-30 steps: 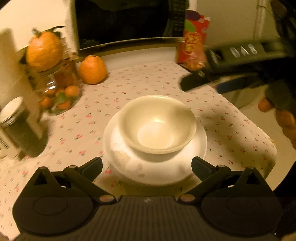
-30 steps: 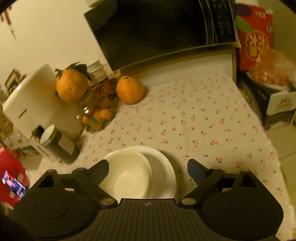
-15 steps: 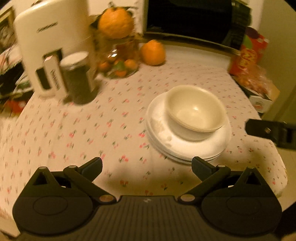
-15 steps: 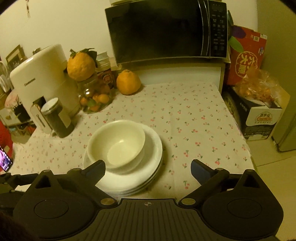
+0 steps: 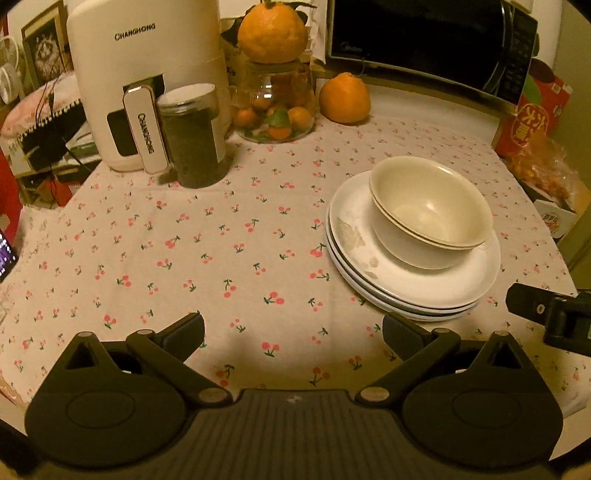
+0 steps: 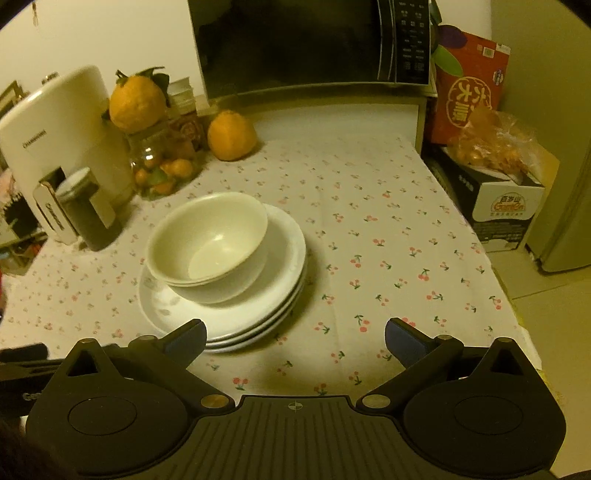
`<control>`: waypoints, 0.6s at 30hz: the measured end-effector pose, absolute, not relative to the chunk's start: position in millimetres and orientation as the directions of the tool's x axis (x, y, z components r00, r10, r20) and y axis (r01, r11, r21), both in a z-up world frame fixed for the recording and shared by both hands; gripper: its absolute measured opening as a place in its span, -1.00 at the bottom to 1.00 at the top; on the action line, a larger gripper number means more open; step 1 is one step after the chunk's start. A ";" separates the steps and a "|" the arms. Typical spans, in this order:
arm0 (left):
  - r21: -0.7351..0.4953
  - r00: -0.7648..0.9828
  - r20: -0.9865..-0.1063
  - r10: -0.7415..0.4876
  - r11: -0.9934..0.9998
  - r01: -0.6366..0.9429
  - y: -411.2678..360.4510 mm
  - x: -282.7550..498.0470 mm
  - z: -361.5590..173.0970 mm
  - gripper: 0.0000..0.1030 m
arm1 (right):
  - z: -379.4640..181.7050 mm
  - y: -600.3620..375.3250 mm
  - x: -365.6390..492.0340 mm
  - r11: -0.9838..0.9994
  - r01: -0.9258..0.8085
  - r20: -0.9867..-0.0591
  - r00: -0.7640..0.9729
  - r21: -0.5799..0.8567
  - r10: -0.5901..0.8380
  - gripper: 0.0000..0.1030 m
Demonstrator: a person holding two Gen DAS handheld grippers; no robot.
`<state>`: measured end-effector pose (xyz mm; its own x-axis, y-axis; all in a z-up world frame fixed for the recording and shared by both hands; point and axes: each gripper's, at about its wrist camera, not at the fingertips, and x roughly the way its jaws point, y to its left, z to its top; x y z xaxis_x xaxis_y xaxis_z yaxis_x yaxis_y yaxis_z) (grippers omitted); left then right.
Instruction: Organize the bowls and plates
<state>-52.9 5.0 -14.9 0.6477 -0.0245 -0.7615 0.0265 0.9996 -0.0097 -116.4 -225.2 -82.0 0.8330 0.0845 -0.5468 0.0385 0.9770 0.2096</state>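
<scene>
Two grippers hang over the cherry-print tablecloth (image 5: 229,236), and both stand wide apart with nothing between their fingers. The left gripper (image 5: 293,334) has its jaws released above bare cloth at the near edge; the right gripper (image 6: 295,338) is spread just as wide and touches nothing either. In the left wrist view the stack of plates (image 5: 413,273) lies ahead and to the right of the jaws, its near rim just beyond the right finger. In the right wrist view the same stack (image 6: 258,306) sits ahead and to the left, its near rim close beside the left finger, whether touching cannot be told. Three plates show by their rims, piled one on another. Two bowls (image 5: 430,212) are nested together on top of the plates, set toward the far side of the pile, both upright. At the far left stand one white appliance (image 5: 147,81), one dark jar (image 5: 194,136) with a pale lid just in front of it, and one glass jar (image 5: 277,107) of small fruit with one large orange (image 5: 272,31) resting on its mouth. A second orange (image 5: 344,98) lies on the cloth beside the glass jar, before the microwave (image 5: 432,40).
</scene>
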 end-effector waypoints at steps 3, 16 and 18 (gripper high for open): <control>0.007 0.662 -0.749 -0.016 0.999 0.032 3.5 -53.4 -14.0 1.00 | -82.9 -223.4 -114.8 0.979 0.035 -0.551 0.830 0.202 0.084 1.00; 0.013 0.663 -0.748 -0.015 0.999 0.038 3.4 -53.1 -15.2 1.00 | -83.9 -220.9 -115.0 0.981 0.037 -0.551 0.831 0.188 0.074 1.00; 0.011 0.663 -0.748 -0.016 0.999 0.037 3.5 -53.4 -15.0 1.00 | -83.8 -220.7 -115.1 0.981 0.038 -0.551 0.831 0.188 0.073 1.00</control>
<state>-53.4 3.5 -15.0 0.6631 -0.0160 -0.7484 0.0366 0.9993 0.0111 -115.1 -220.7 -83.8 0.8313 0.0733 -0.5510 0.0379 0.9815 0.1878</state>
